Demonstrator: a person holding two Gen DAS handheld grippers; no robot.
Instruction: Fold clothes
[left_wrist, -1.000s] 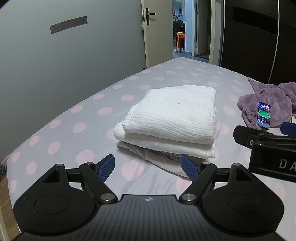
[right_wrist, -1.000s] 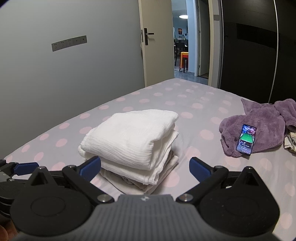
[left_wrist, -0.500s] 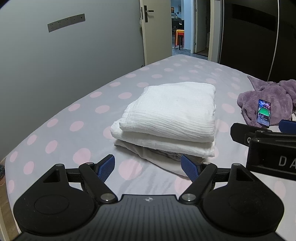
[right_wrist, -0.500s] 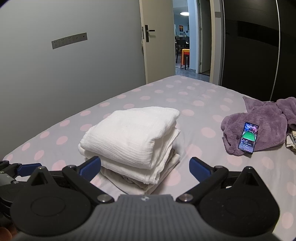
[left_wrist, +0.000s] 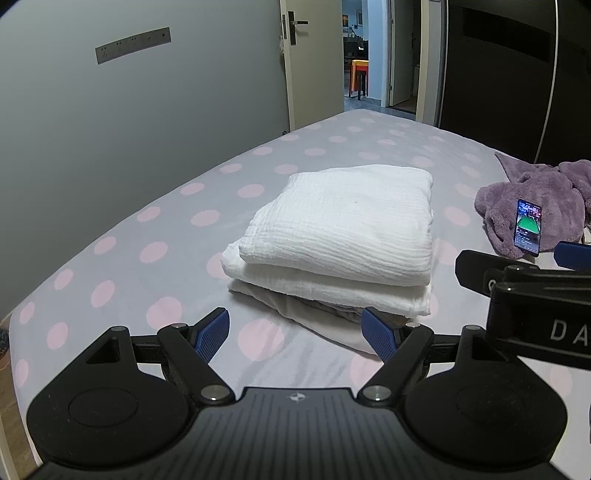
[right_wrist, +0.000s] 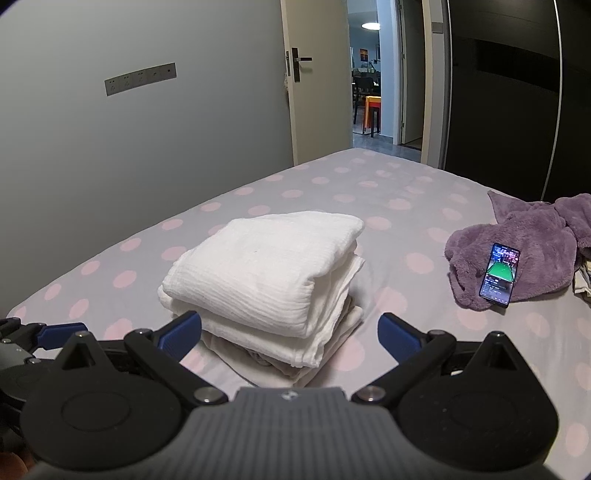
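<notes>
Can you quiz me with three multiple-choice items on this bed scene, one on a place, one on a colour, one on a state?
1. Where does the phone lie?
A on the purple garment
B on the white stack
C on the floor

2. What colour are the bedsheet dots?
A green
B pink
C black

3. How do both grippers' jaws stand?
A shut on cloth
B shut, empty
C open, empty

Key: 1 A, it rests on the purple garment. 2 B, pink spots on grey. 3 C, left gripper and right gripper gape before the folded white stack.

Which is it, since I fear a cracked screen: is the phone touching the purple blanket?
Touching. The right wrist view shows the phone lying directly on the purple blanket, no gap.
</notes>
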